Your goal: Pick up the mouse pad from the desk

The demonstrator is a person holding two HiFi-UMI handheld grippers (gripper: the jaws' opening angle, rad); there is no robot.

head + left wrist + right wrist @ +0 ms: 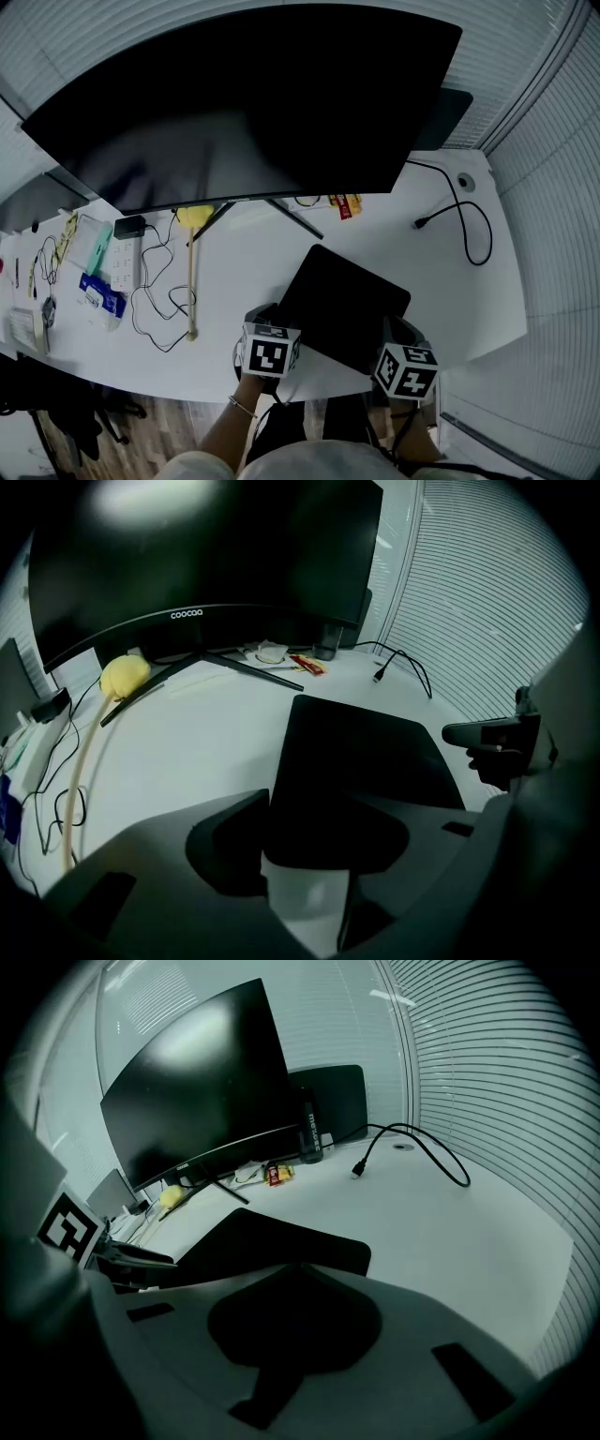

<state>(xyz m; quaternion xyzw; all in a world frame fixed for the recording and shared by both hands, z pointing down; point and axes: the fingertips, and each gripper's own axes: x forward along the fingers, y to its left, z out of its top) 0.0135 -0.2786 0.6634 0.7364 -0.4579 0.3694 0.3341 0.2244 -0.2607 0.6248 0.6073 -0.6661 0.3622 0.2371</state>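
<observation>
A black mouse pad [342,302] lies askew on the white desk [244,272], in front of the monitor stand. My left gripper [273,330] is at the pad's near left corner. In the left gripper view its jaws stand open [319,806] with the pad's near edge [361,752] between them, and bare desk shows through the gap below. My right gripper [395,334] is at the pad's near right corner. In the right gripper view its jaws [300,1269] are closed together on the pad's edge [272,1241].
A large curved monitor [253,103] spans the back of the desk. A wooden stick with a yellow head [192,272], thin cables [155,291] and small packets [101,295] lie to the left. A black cable [469,225] loops at the right. The desk's front edge [187,389] runs just behind the grippers.
</observation>
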